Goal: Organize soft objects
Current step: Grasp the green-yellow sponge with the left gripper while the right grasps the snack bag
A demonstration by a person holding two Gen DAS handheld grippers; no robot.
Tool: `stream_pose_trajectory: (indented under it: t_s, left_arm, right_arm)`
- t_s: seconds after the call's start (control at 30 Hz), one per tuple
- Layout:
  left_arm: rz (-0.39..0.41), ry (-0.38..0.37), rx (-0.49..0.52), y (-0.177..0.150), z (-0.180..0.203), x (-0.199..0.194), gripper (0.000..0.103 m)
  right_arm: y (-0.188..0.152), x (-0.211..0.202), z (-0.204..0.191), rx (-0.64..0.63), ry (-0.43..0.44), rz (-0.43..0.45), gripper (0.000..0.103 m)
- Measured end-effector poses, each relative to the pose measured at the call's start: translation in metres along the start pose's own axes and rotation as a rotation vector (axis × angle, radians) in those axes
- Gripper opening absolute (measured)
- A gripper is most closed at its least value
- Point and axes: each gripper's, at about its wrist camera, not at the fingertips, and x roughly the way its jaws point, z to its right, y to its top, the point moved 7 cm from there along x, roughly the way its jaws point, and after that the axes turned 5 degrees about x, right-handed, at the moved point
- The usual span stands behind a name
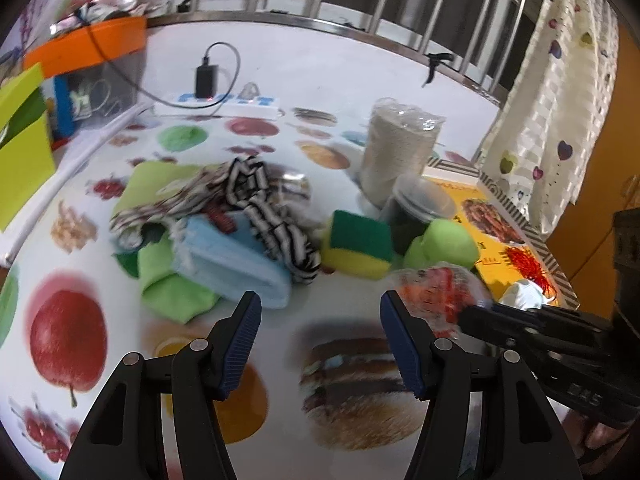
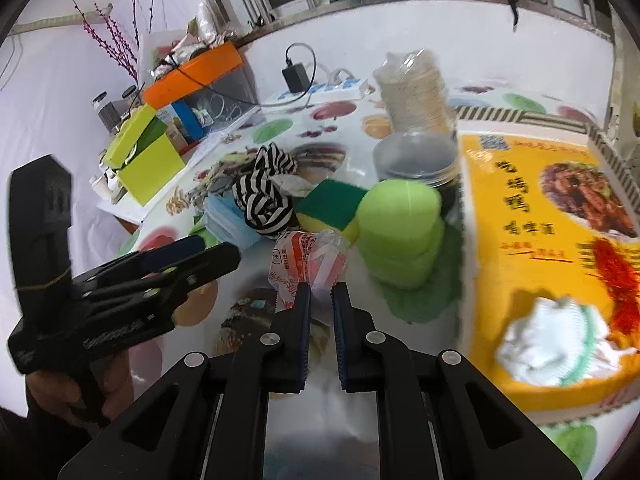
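Note:
My right gripper (image 2: 320,292) is shut on a crumpled clear plastic bag with red print (image 2: 308,260), pinching its near edge just above the table. In the left wrist view that bag (image 1: 436,292) sits at the tip of the right gripper (image 1: 466,316). My left gripper (image 1: 320,304) is open, with nothing between its fingers, over the fruit-print tablecloth (image 1: 120,360). Beyond it lie a black-and-white striped cloth (image 1: 256,196), a folded light blue towel (image 1: 236,264), a green cloth (image 1: 168,292), a yellow-green sponge (image 1: 358,244) and a lime green soft round pad (image 1: 448,240).
A yellow printed box (image 2: 540,220) on the right carries a crumpled white item (image 2: 552,344). A lidded dark jar (image 2: 416,160) and a wrapped twine spool (image 2: 416,88) stand behind the pad. A power strip (image 1: 224,104), an orange-lidded bin (image 1: 88,48) and a lime box (image 2: 148,160) line the back left.

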Motion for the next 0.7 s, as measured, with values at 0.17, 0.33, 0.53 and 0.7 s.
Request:
stream_pose_trajectory:
  t_s: [0.17,0.33,0.53,0.7]
  left_arm:
    - [0.001,-0.025,0.033,0.012,0.015,0.010,0.062]
    - [-0.010,-0.034,0.077,0.024,0.031,0.027,0.062]
    - [-0.048,-0.022,0.126,0.029,0.041,0.058,0.062]
    - [-0.078,-0.007,0.155,0.027,0.043,0.076,0.062]
  right_arm:
    - [0.003,-0.028,0.012,0.009,-0.034,0.056,0.011]
    - [0.005,-0.047,0.028,0.037,-0.060,0.094,0.011]
    - [0.008,-0.060,0.038,0.054,-0.071,0.128,0.011]
    - [0.011,-0.062,0.044,0.062,-0.068,0.138,0.011]
